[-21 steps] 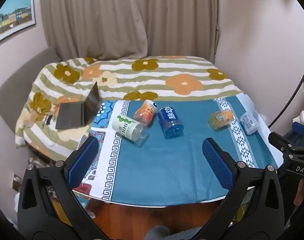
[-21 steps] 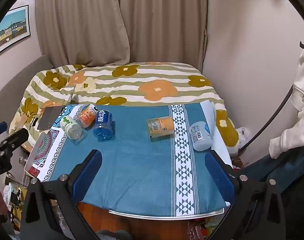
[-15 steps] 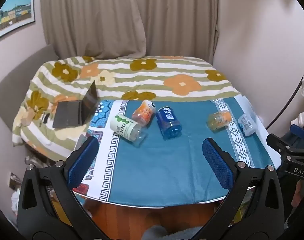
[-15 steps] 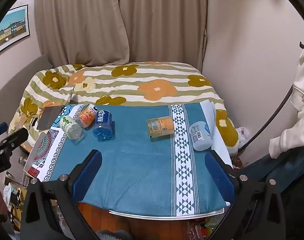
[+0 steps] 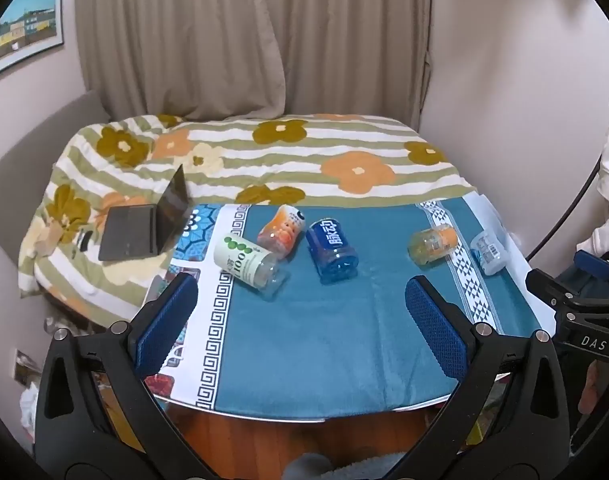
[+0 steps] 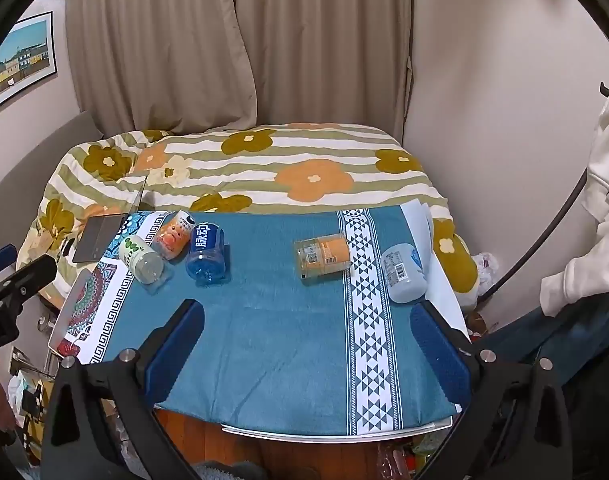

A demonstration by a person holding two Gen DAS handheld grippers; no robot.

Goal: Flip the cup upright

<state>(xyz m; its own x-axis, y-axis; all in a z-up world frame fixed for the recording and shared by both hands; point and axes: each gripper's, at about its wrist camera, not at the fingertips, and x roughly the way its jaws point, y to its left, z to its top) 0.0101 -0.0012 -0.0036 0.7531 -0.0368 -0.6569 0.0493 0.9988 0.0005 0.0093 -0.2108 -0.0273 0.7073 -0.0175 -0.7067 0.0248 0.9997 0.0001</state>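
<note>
Both my grippers, left (image 5: 300, 320) and right (image 6: 304, 344), hang wide open and empty over the near edge of the blue cloth (image 6: 288, 328). Beyond them five cups lie on their sides: green (image 5: 246, 264), orange (image 5: 281, 232) and blue (image 5: 330, 250) leftward, amber (image 6: 322, 257) and white (image 6: 403, 272) rightward.

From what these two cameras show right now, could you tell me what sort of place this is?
Most likely a bedroom or small living room at home. A floral striped quilt covers a bed or sofa behind the table, beige curtains hang at the back, and an open laptop rests on the quilt.
</note>
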